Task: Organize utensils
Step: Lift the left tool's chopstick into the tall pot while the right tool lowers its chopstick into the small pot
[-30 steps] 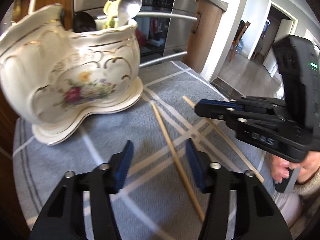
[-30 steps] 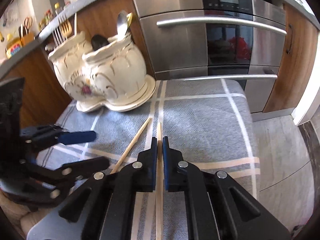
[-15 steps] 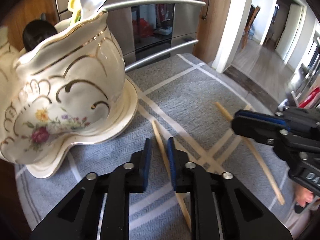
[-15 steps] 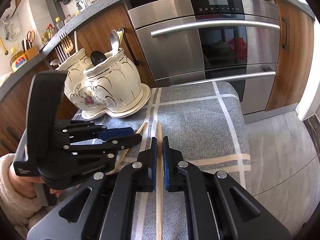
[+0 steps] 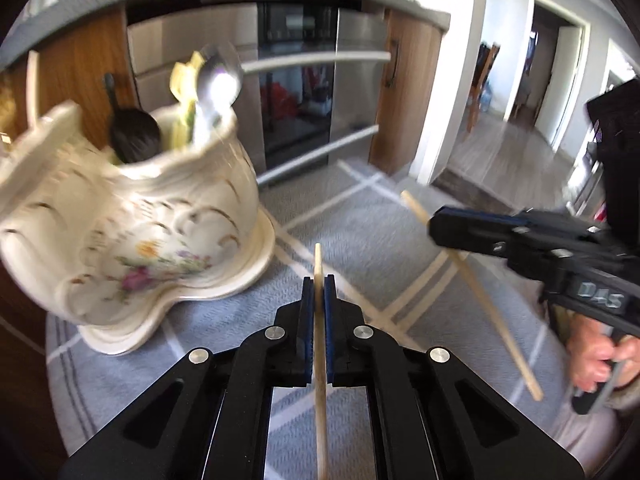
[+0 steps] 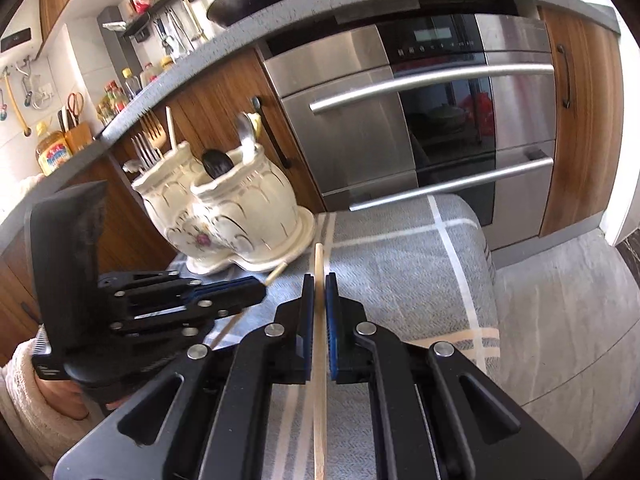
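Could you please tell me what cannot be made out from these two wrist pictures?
- Left wrist view: the ceramic holder is motion-blurred, so its lettering is unreadable.
- Both views: each chopstick's rear end is cut off by the bottom edge.
- Right wrist view: the left gripper hides most of its chopstick.
- Right wrist view: the forks in the rear compartment are too small to count.

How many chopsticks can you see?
2. One chopstick is pinched in the left gripper; the other chopstick is pinched in the right gripper. More could be hidden inside the ceramic holder.
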